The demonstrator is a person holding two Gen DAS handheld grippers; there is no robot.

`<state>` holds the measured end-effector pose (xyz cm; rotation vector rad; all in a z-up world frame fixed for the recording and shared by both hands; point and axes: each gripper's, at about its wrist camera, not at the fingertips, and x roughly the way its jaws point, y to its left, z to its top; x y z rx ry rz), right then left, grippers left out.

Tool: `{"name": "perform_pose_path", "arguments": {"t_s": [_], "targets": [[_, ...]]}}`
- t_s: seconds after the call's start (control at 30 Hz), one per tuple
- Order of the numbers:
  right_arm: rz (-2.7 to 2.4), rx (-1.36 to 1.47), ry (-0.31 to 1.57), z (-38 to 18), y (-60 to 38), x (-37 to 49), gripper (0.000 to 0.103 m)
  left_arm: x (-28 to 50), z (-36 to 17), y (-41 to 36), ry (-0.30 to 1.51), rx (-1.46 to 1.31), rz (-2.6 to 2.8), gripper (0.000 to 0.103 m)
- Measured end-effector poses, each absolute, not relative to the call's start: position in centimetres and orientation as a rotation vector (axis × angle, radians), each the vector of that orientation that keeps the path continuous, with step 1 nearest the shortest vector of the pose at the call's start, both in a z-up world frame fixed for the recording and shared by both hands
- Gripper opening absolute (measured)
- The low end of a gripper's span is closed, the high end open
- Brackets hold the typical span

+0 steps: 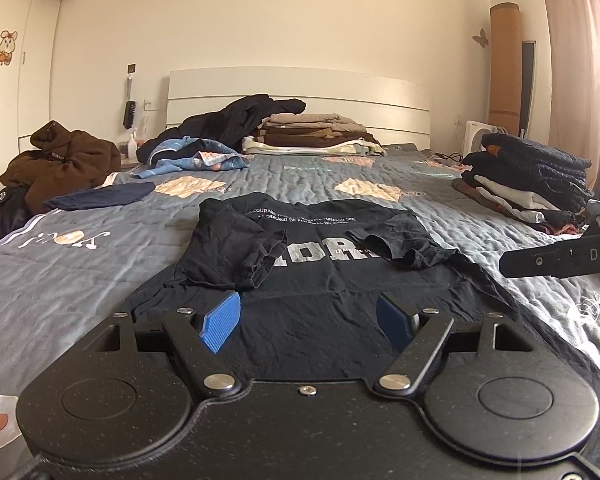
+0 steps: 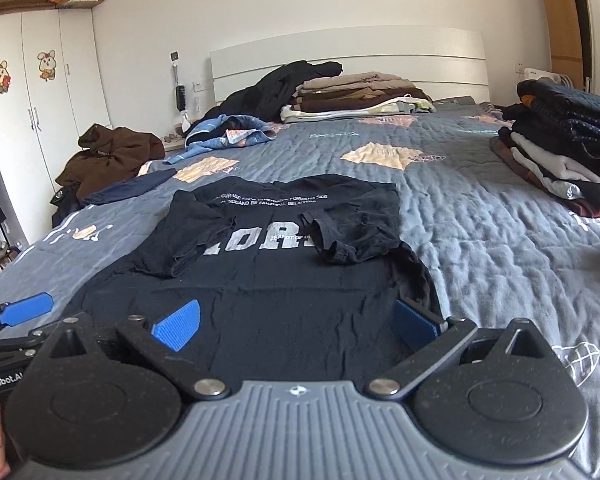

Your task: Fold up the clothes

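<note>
Black cloth fills the space in front of me: the black T-shirt (image 1: pixel 300 264) lies flat on the grey quilt (image 1: pixel 80 280), sleeves folded in, its long way running from me toward the headboard (image 1: pixel 300 96). My left gripper (image 1: pixel 308 320) and right gripper (image 2: pixel 296 324) both hang over the near hem, jaws wide, holding nothing. I think each should pinch its own bottom corner.

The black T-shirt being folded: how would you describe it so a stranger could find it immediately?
Start from the grey quilted bed. At its near end, directly ahead of both cameras, the black T-shirt lies flat with both sleeves folded inward. Unlike the stacked and crumpled clothes around it, it is spread out alone and shows large white letters.
</note>
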<state>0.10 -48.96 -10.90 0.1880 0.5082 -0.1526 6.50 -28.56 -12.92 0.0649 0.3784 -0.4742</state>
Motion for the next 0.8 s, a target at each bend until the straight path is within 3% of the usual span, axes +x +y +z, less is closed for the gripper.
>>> {"name": "perform_pose_path", "arguments": {"t_s": [0.8], "targets": [[-0.186, 0.199, 0.515, -10.4, -49.4, 0.6, 0.103, 6.9, -11.7, -28.6, 0.372, 0.046, -0.503, 0.074]]}}
